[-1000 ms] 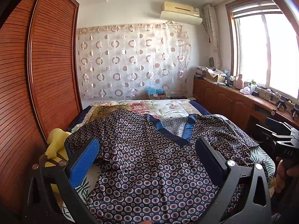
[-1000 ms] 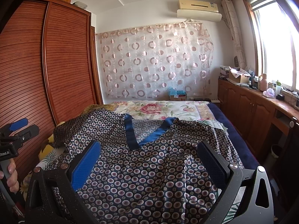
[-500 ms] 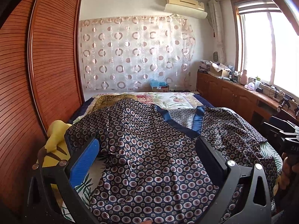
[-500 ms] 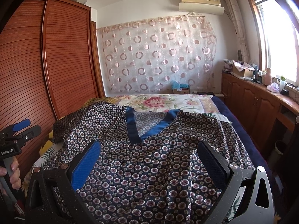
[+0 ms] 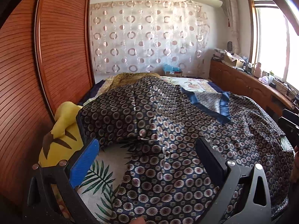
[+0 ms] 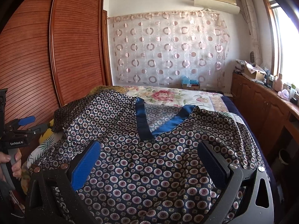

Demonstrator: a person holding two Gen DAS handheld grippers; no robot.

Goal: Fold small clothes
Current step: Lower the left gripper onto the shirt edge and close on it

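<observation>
Lying spread across the bed (image 6: pixel 214 100), collar end far and hem end near: patterned satin top (image 6: pixel 142 168), dark blue with ringed dots and a plain blue V-neck band (image 6: pixel 147 127). Running straight away from both tools, its long axis from hem to neckline. Reaching over the hem region from the near edge: right gripper (image 6: pixel 149 166), jaws spread wide, cloth passing below and between the pads, nothing pinched. Hovering off to the garment's left side: left gripper (image 5: pixel 147 162), also gaping wide, blue pad over the leaf-print sheet (image 5: pixel 97 177), black pad over fabric. Sitting nearer the left sleeve and side seam, judging by this: the left tool; nearer the centre hem, the right. Crowding the left edge by the wardrobe (image 5: pixel 61 46): yellow plush toy (image 5: pixel 59 134). Reading "GenRobot.AI" on the label of the left tool's body in the right wrist view; no other legible writing.
</observation>
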